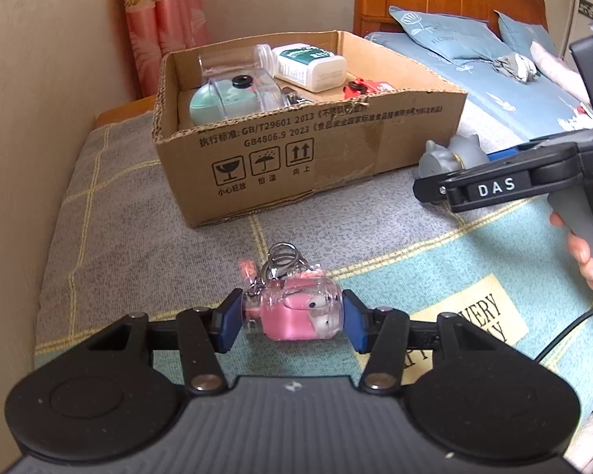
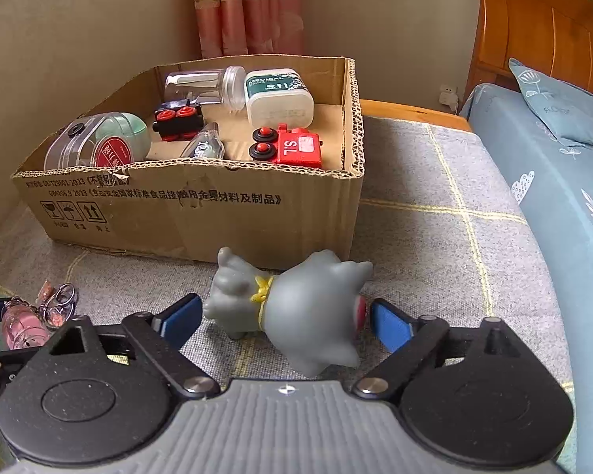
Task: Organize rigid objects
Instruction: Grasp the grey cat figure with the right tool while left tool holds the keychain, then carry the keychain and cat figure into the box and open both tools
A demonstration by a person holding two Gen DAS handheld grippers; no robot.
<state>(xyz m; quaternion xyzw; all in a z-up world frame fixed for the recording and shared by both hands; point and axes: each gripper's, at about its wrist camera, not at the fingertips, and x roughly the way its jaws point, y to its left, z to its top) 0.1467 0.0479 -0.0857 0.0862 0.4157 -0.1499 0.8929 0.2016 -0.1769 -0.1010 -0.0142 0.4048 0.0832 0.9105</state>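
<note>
A pink keychain charm (image 1: 296,312) in a clear shell, with metal rings, lies on the checked blanket. My left gripper (image 1: 291,320) is shut on it, one blue pad against each side. The charm (image 2: 21,328) also shows at the lower left of the right wrist view. To the right a grey rubber animal toy (image 2: 304,316) with a yellow bow lies on its side near the cardboard box (image 2: 178,213). My right gripper (image 2: 284,316) straddles it, open, with a small gap at each pad. The left wrist view shows that toy (image 1: 446,158) behind the right gripper's black finger (image 1: 494,189).
The open box (image 1: 296,158) holds several items: a clear jar (image 2: 205,83), a white medical tin (image 2: 278,98), red toy blocks (image 2: 296,146) and a green container (image 2: 99,142). A wall runs along the left. A bed with blue bedding (image 2: 553,181) and wooden headboard (image 2: 533,27) lies right.
</note>
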